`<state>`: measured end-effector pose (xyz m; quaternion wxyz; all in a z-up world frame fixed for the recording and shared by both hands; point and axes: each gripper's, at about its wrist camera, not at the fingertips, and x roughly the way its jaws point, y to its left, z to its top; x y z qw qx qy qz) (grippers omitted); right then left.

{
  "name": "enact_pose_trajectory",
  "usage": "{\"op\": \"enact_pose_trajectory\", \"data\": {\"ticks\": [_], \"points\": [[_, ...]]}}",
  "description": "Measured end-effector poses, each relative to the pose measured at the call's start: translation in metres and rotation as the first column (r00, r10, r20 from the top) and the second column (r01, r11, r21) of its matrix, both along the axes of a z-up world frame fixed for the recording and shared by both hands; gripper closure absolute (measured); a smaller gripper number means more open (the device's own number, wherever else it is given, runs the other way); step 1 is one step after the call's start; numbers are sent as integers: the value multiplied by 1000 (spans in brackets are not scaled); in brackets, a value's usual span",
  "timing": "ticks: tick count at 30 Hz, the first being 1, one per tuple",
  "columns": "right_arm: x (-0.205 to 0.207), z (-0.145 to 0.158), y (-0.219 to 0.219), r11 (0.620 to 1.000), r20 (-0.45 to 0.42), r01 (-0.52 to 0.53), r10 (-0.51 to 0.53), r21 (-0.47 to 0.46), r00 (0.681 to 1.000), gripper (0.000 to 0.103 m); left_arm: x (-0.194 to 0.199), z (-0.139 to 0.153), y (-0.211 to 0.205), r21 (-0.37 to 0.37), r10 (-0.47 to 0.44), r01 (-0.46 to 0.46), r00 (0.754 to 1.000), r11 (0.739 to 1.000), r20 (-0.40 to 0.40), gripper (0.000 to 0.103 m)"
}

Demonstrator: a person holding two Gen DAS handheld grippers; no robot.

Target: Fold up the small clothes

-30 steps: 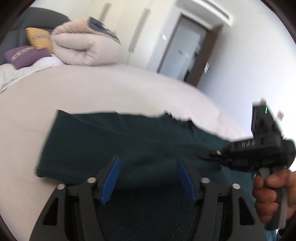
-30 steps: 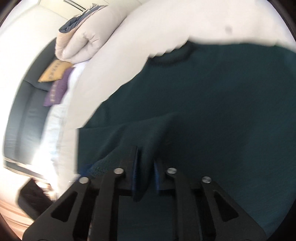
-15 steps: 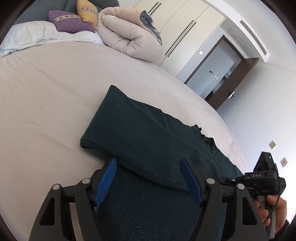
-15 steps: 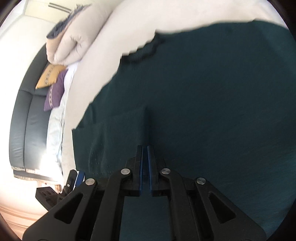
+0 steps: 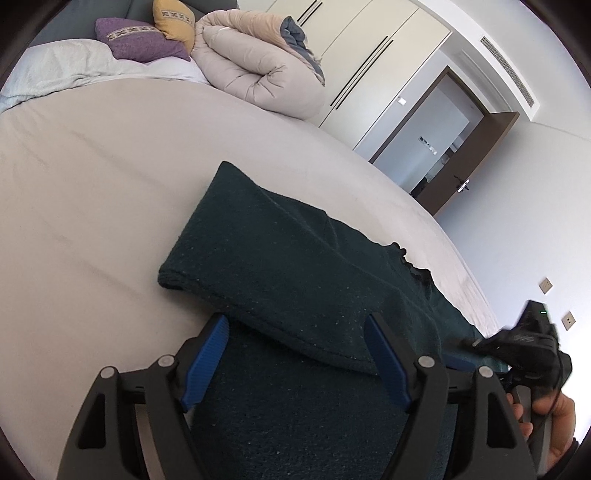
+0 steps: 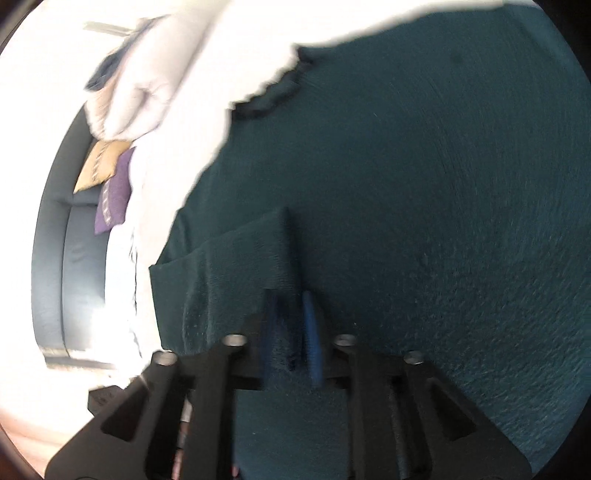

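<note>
Two pillows, a purple pillow (image 5: 142, 40) and a yellow pillow (image 5: 175, 18), sit far behind the dark green sweater (image 5: 295, 266), next to a rolled blanket (image 5: 258, 74). The sweater lies on the bed (image 5: 92, 177), its long side running toward the door (image 5: 476, 158). My left gripper (image 5: 295, 362) is opening wide over its folded edge. My right gripper (image 6: 291, 332) is opening, with cloth between its jaws.

Your left hand-held gripper (image 5: 295, 360) points downward, jaws wide and opening. Your right hand-held gripper (image 6: 291, 332) is opening too, your hand (image 5: 550, 424) wrapped around its handle.
</note>
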<state>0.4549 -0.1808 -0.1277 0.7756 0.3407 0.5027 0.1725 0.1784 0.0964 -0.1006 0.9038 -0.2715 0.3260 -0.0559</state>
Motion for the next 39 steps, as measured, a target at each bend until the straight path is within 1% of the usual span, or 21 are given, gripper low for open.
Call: {"op": "enact_pose_trajectory", "data": {"ticks": [1,2,3,5,6,8,9,10,12,13,15,17,20,23,24,25,26,29,31,34,39], "points": [[-19,20,4,1000,70,25,-25,2,997,42,0,0,0,0,0,0,1000,1000,0,25],[-25,31,3,998,173,62,-62,5,983,40,0,0,0,0,0,0,1000,1000,-1,25],[-32,43,2,996,281,90,-89,8,956,40,0,0,0,-1,1,-1,1000,1000,-2,25],[-37,55,3,994,372,109,-110,23,922,33,-1,-1,1,0,2,-2,1000,1000,-3,25],[-32,55,6,996,354,85,-92,35,931,20,-1,0,1,0,2,-2,1000,1000,-4,25],[-11,41,16,996,190,-17,0,87,982,17,0,0,1,3,4,-4,1000,1000,-5,25],[0,30,22,994,94,-36,26,105,995,17,-1,0,1,3,4,-4,1000,1000,-6,25],[6,23,25,996,46,-25,21,87,999,17,-1,0,1,2,4,-4,1000,1000,-4,25],[15,15,32,999,28,16,-17,30,999,17,0,0,1,2,6,-6,1000,1000,-6,23],[17,10,27,999,14,29,-30,44,999,17,-1,0,1,1,11,-11,1000,1000,-8,22],[20,-4,22,991,-19,42,-40,124,999,18,0,-2,2,-4,15,-15,1000,1000,-13,22],[30,-8,37,993,-17,14,-12,120,1000,25,1,-3,2,-3,16,-16,1000,1000,-16,22],[42,-20,58,991,-55,-51,59,126,997,42,1,-4,2,-3,16,-16,1000,1000,-16,22],[47,-32,66,991,-81,-56,66,123,994,70,1,-3,2,-3,16,-16,1000,1000,-16,21],[40,-39,57,993,-86,-55,64,108,994,79,1,-4,1,-4,16,-16,1000,1000,-15,21],[29,-36,53,995,-84,-57,64,87,994,90,0,-3,1,-4,16,-16,1000,1000,-15,22],[24,-36,55,997,-73,-69,72,48,995,93,1,-4,1,-5,16,-16,1000,1000,-15,21],[15,-24,60,991,-16,-113,112,-66,994,96,1,-4,1,-7,16,-16,1000,1000,-13,22],[12,-12,59,986,15,-102,105,-134,994,96,1,-4,1,-11,18,-18,1000,1000,-11,21],[15,-5,43,985,32,-41,47,-169,998,97,-1,-3,4,-30,28,-27,1000,999,5,21],[10,-6,7,985,6,40,-39,-166,999,97,-3,-4,12,-70,53,-51,998,996,19,21]]}}
